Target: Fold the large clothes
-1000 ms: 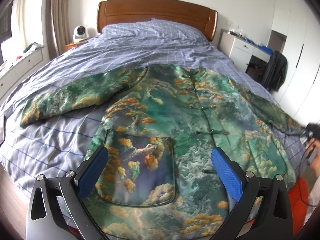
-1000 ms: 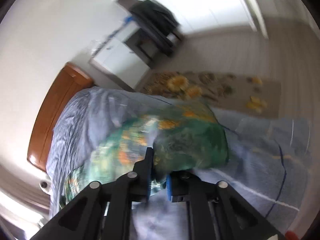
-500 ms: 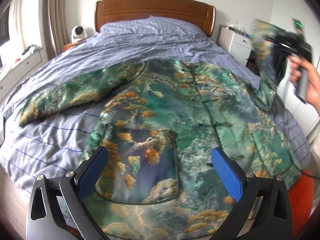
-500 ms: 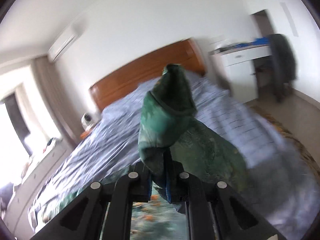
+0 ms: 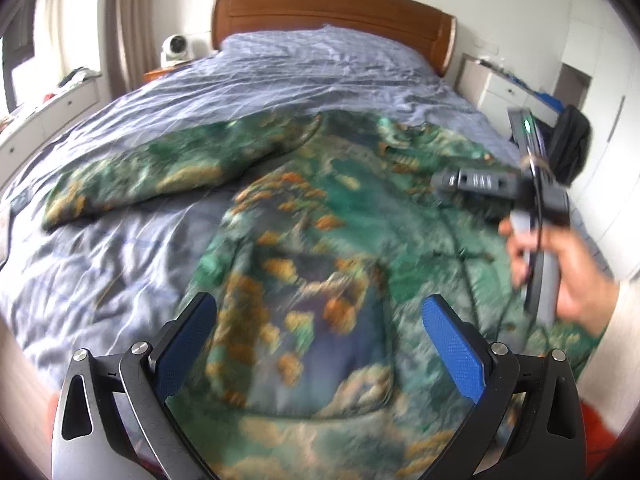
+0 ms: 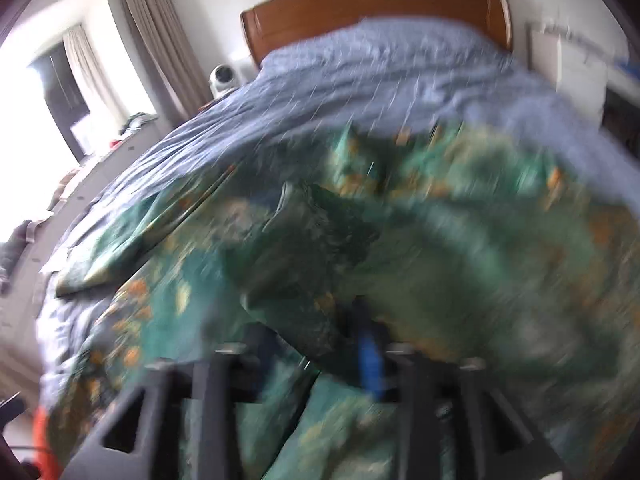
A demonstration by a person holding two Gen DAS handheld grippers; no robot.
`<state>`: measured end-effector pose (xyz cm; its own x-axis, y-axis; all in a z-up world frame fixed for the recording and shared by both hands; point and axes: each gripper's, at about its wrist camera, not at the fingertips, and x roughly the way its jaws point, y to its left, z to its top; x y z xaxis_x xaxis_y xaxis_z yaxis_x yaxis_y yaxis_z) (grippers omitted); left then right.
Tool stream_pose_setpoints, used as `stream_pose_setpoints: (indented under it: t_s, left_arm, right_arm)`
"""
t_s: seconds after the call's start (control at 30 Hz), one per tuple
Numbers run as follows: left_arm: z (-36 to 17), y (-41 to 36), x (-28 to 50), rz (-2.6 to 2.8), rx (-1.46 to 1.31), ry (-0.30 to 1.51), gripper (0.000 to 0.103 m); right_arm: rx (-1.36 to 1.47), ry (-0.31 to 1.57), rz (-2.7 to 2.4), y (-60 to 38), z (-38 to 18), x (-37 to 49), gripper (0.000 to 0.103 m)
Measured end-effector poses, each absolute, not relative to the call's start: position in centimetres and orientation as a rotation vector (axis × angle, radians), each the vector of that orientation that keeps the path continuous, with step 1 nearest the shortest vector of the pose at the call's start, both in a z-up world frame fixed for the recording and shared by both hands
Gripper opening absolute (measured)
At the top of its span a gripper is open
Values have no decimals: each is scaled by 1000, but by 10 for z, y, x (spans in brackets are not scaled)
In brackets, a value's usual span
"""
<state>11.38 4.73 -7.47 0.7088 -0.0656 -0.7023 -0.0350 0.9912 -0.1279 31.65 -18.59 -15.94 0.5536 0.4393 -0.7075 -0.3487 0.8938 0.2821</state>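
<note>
In the left wrist view, the left gripper hangs at six o'clock with its blue-padded jaws spread wide and nothing between them, above the lower front of a green jacket printed with orange and cream clouds. The jacket lies face up on a bed covered in a pale blue checked sheet, its collar toward twelve o'clock, where a wooden headboard stands. One sleeve stretches flat toward nine o'clock. At three o'clock the person's right hand holds the right gripper, which reaches in over the chest of the jacket; from here I cannot tell how its jaws stand. A white fan sits at eleven o'clock beside the headboard, and a white dresser at two o'clock. In the right wrist view, heavily blurred, the right gripper sits at six o'clock with a fold of the jacket's green fabric bunched between its fingers; the jaws look parted a little, but the blur hides whether they are gripping the cloth. The rest of the jacket fills the middle of this view, with the bed and headboard at twelve o'clock and curtains at ten o'clock.
</note>
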Motion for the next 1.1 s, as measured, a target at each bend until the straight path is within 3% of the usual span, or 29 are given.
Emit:
stream_pose_setpoints:
  t_s: [0.2, 0.43, 0.53, 0.57, 0.6, 0.9, 1.0, 1.1]
  left_arm:
    - [-63, 30, 189, -273, -211, 799, 103]
    - [-108, -32, 326, -407, -233, 969, 98]
    - [-129, -55, 359, -370, -188, 1046, 58]
    - [-138, -62, 367, -368, -176, 1081, 30]
    - [-142, -65, 369, -366, -161, 1087, 9]
    - [-136, -40, 349, -345, -111, 1021, 11]
    - [-149, -41, 349, -338, -126, 1010, 13]
    - [-160, -37, 346, -320, -191, 987, 15]
  right_arm:
    - [171, 816, 517, -227, -146, 265, 57]
    - [125, 791, 473, -276, -139, 199, 58]
    - [130, 796, 450, -296, -141, 179, 58]
    - [131, 796, 443, -302, -142, 176, 58]
    - [133, 797, 427, -309, -143, 173, 58]
    - [145, 730, 218, -390, -115, 238, 57]
    - [127, 754, 185, -399, -115, 297, 44]
    - [121, 775, 140, -398, -126, 355, 44]
